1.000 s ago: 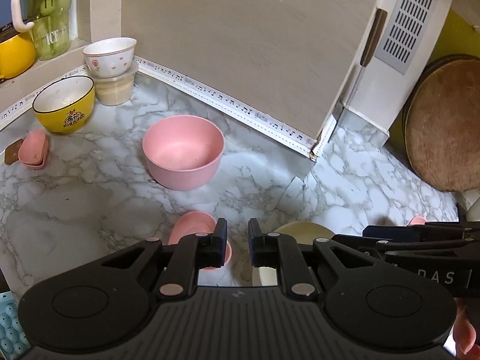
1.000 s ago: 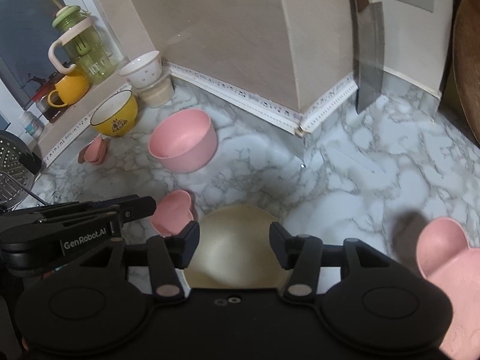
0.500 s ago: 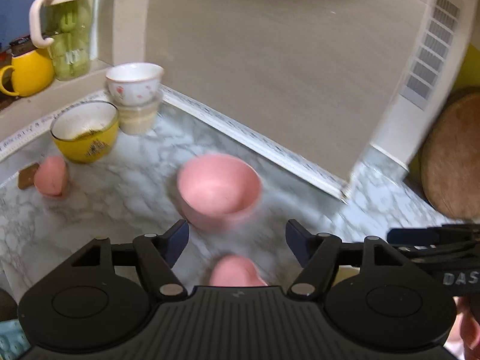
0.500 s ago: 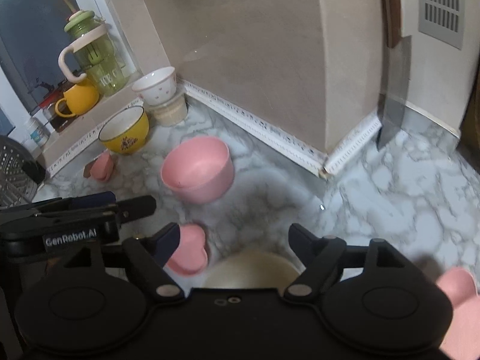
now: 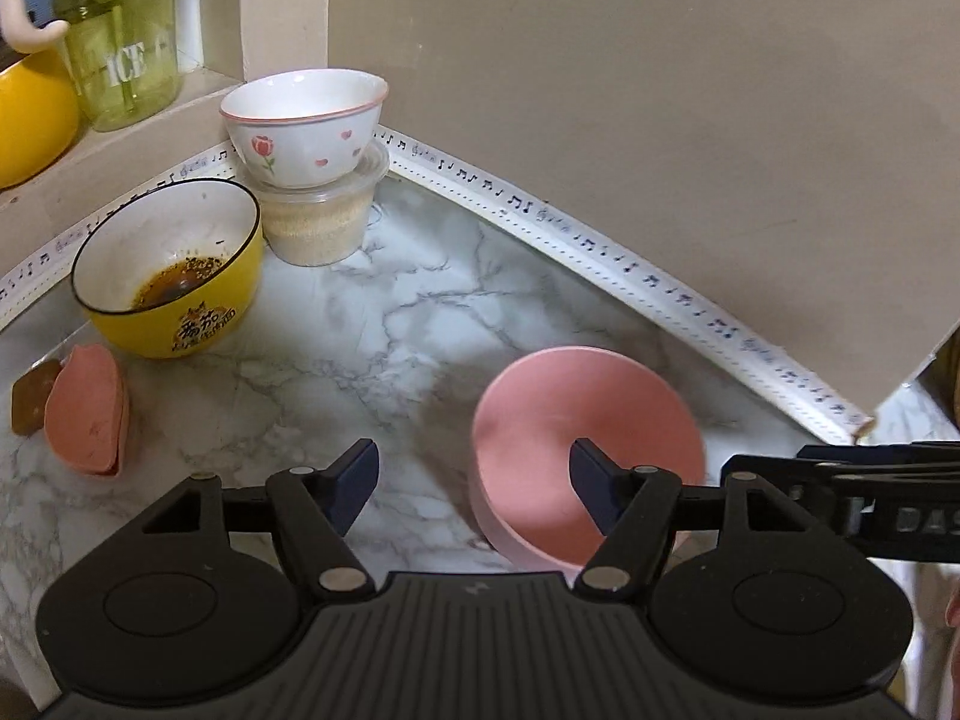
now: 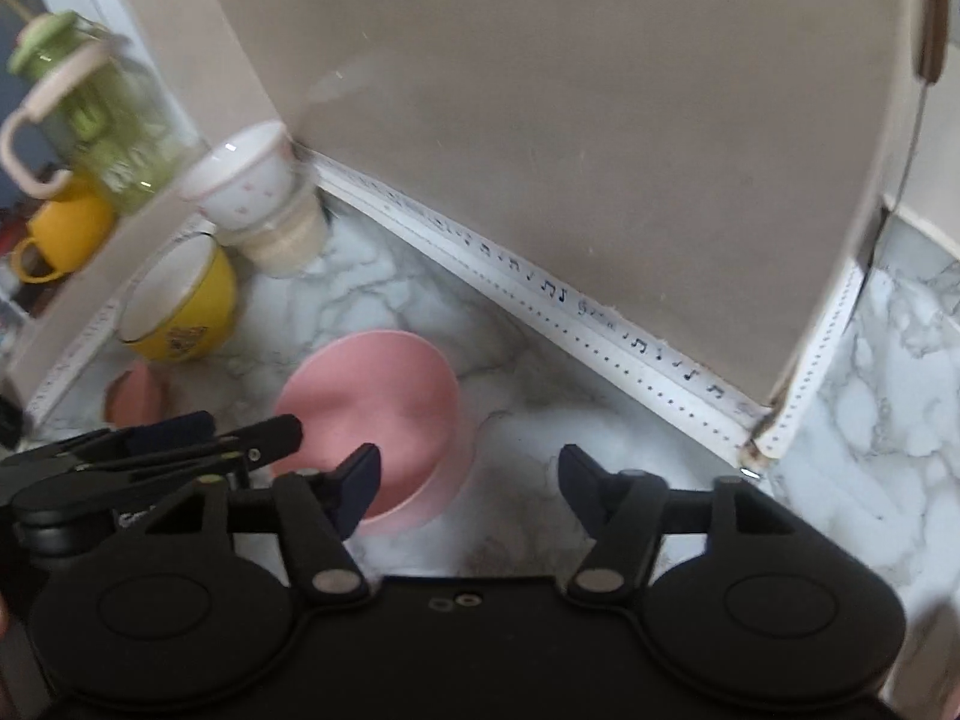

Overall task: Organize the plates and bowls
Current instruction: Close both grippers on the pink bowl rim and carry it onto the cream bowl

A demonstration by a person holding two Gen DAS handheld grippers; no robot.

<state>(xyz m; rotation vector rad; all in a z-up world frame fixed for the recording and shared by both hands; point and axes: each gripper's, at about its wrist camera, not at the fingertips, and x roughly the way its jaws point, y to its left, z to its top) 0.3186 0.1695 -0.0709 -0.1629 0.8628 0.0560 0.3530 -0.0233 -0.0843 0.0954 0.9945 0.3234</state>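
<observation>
A large pink bowl (image 5: 576, 420) stands upright on the marble counter; it also shows in the right wrist view (image 6: 372, 408). My left gripper (image 5: 474, 483) is open and empty, its right fingertip over the bowl's near rim. My right gripper (image 6: 468, 486) is open and empty, its left fingertip at the bowl's near edge. A yellow bowl (image 5: 174, 276) with dark residue, a white flowered bowl (image 5: 303, 126) stacked on a plastic tub (image 5: 321, 219), and a small pink dish (image 5: 87, 420) sit at the left.
A beige wall panel (image 5: 630, 120) with a music-note trim strip closes the back. A green jug (image 5: 120, 30) and a yellow mug (image 5: 30, 120) stand on the window ledge. The right gripper's arm (image 5: 870, 504) crosses the left view's right edge.
Both grippers have moved forward toward the back corner and opened wide. The small pink dish and cream plate near them have dropped out of view. The large pink bowl is now close.
</observation>
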